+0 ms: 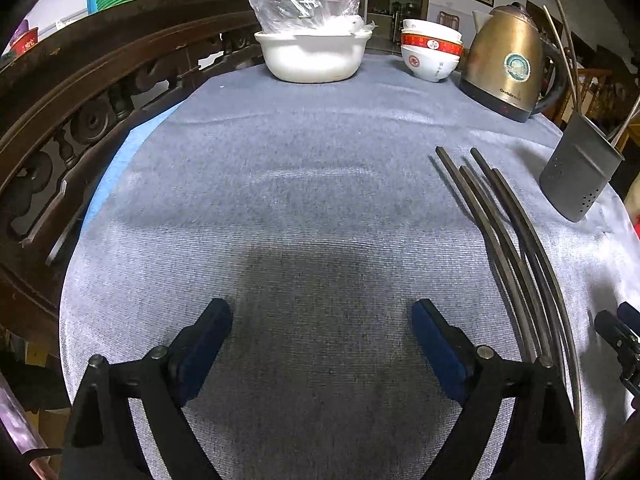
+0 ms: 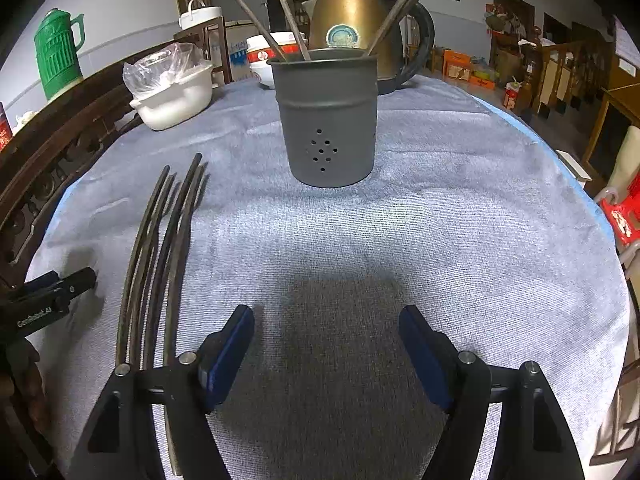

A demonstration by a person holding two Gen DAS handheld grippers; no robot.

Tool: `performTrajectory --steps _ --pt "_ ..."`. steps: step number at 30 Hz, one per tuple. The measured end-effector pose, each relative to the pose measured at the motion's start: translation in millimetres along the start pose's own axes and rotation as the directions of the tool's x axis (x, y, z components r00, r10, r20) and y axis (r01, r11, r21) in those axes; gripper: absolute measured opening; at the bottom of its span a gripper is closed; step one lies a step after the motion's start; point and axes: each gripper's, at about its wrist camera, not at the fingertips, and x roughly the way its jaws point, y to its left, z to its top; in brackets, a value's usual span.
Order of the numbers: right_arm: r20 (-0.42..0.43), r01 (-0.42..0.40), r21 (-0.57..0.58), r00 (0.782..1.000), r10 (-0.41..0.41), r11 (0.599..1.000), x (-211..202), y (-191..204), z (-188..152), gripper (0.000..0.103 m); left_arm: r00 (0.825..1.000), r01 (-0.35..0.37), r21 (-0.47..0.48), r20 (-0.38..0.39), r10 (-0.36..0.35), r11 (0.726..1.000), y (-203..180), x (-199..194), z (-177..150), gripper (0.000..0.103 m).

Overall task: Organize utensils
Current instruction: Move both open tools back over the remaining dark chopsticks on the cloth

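Observation:
Several dark chopsticks (image 1: 516, 248) lie side by side on the grey tablecloth, right of my left gripper (image 1: 322, 322), which is open and empty. In the right wrist view the same chopsticks (image 2: 160, 248) lie left of my right gripper (image 2: 326, 328), also open and empty. A grey perforated utensil holder (image 2: 326, 120) stands upright ahead of the right gripper with several chopsticks (image 2: 288, 12) standing in it. The holder also shows at the right in the left wrist view (image 1: 580, 172).
A brass kettle (image 1: 506, 60), stacked bowls (image 1: 430, 50) and a white pot with a plastic bag (image 1: 314, 52) stand at the table's far edge. A dark carved chair back (image 1: 80, 92) borders the left side. The left gripper's tip (image 2: 60, 292) shows in the right view.

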Motion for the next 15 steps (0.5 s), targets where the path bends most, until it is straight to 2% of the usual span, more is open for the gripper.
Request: performTrajectory --steps 6,11,15 --pt "-0.017 0.008 -0.014 1.000 -0.008 1.000 0.9 3.9 1.6 0.079 1.000 0.014 0.013 -0.010 -0.014 1.000 -2.3 2.2 -0.3 0.100" --pt "-0.046 -0.115 -0.022 0.992 0.114 0.993 -1.4 15.4 18.2 0.078 1.000 0.018 0.018 -0.015 -0.018 1.000 -3.5 3.3 -0.1 0.102" --pt "-0.065 -0.172 -0.054 0.984 0.168 0.984 3.5 32.9 38.7 0.077 1.000 0.018 0.018 -0.015 -0.018 1.000 -3.9 3.2 -0.5 0.103"
